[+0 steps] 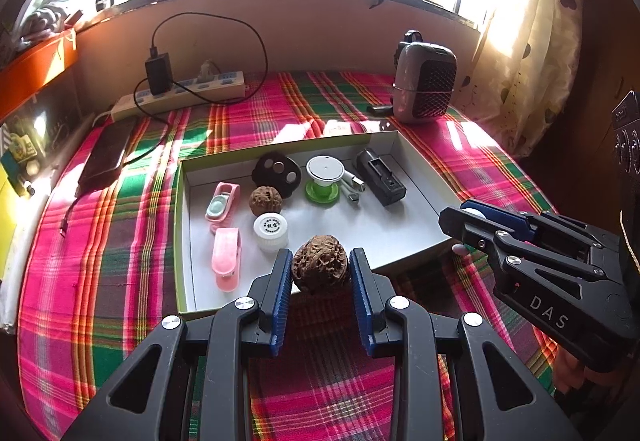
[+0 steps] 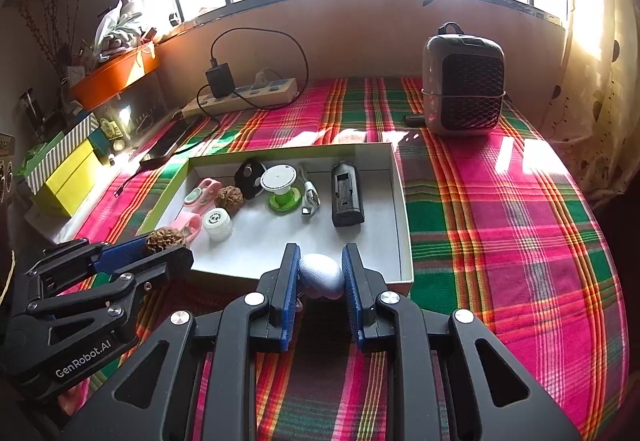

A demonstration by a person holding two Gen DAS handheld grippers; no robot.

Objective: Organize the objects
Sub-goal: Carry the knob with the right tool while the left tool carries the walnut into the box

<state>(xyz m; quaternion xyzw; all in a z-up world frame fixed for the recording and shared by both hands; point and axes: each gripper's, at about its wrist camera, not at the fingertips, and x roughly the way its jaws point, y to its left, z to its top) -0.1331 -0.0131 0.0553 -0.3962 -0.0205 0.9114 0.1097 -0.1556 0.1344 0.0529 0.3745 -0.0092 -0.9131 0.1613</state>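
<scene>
Right now both grippers are loaded. The left gripper (image 1: pixel 321 275) is clenched on a wrinkled brown walnut (image 1: pixel 320 268), held just above the near rim of the shallow white tray (image 1: pixel 424 225). The right gripper (image 2: pixel 320 273) grasps a pale, egg-shaped object (image 2: pixel 322 275) between its blue pads (image 2: pixel 289 281), over the tray's near edge. Inside the tray lie a 2nd walnut (image 1: pixel 266 201), 2 pink clips (image 1: pixel 226 259), a small white jar (image 1: pixel 271 231), a white-and-green spool (image 1: pixel 324 181) and a black charger (image 1: pixel 380 177). The tray sits on a pink-and-green plaid cloth (image 2: pixel 500 221), with a grey speaker (image 2: pixel 464 89) well behind it.
</scene>
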